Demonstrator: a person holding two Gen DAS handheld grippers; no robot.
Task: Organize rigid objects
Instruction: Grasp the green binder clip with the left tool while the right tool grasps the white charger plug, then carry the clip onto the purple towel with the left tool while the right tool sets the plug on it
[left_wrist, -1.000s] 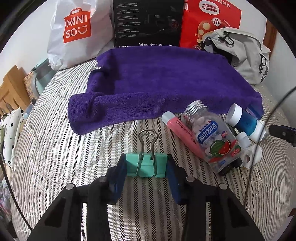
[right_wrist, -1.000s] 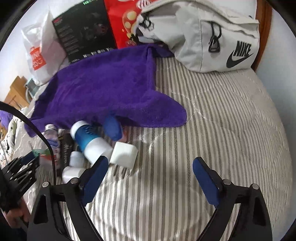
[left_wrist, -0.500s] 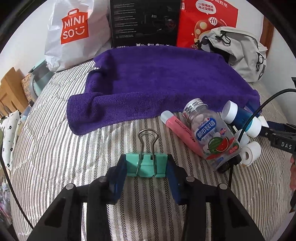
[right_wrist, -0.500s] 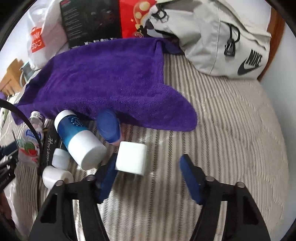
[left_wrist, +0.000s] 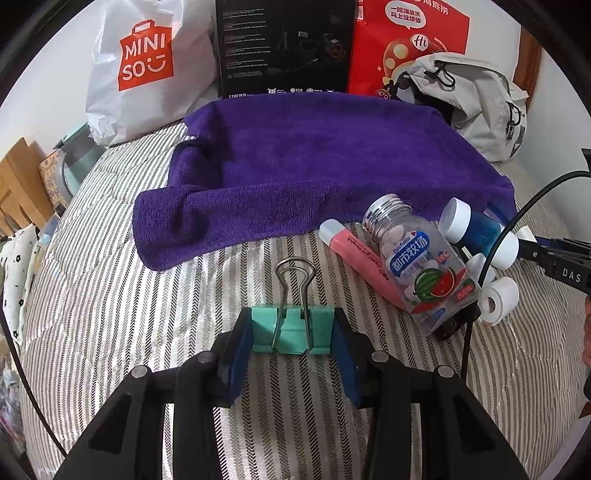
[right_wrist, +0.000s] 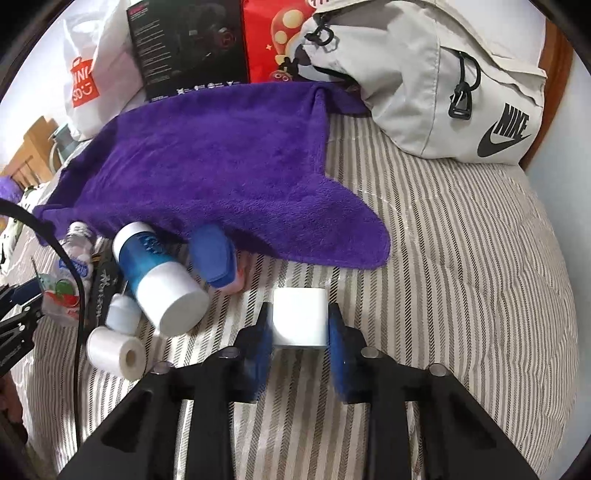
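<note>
- Left wrist view, nearest: the left hand-held gripper (left_wrist: 293, 341) is clenched on a teal binder clip (left_wrist: 293, 328), its blue pads pressing the clip's two ends so the wire handles stand up and forward, clear of the pads. The clip hangs just above the striped bed cover (left_wrist: 110, 314), which reads as carrying rather than setting down.
- Right wrist view, nearest: the right hand-held gripper (right_wrist: 299, 328) has its pads against both side faces of a white cube-like block (right_wrist: 299, 321). I judge it grasped, squeezed across flat faces so that it cannot roll or twist; whether it has left the bed I cannot tell.
- Just beyond, the unsorted heap lies at the towel's near edge: a clear candy bottle (left_wrist: 419, 264) on its side over a pink tube (left_wrist: 360, 260), a blue-and-white bottle (right_wrist: 157, 275) lying tilted, a small white bottle (right_wrist: 122, 314), a roll of white tape (right_wrist: 114, 352) and a blue capped item (right_wrist: 214, 256) half under the cloth. They touch or overlap, so taking the outlying block first spares the pile.
- Farther on, the purple towel (left_wrist: 314, 166) is spread flat and bare; likely it is the sorting spot both held pieces go to.
- Farthest, against the wall: a white shopping bag (left_wrist: 147, 70), a black box (left_wrist: 284, 48), a red bag (left_wrist: 406, 44) and a grey backpack (right_wrist: 443, 85), all well apart from the work.
</note>
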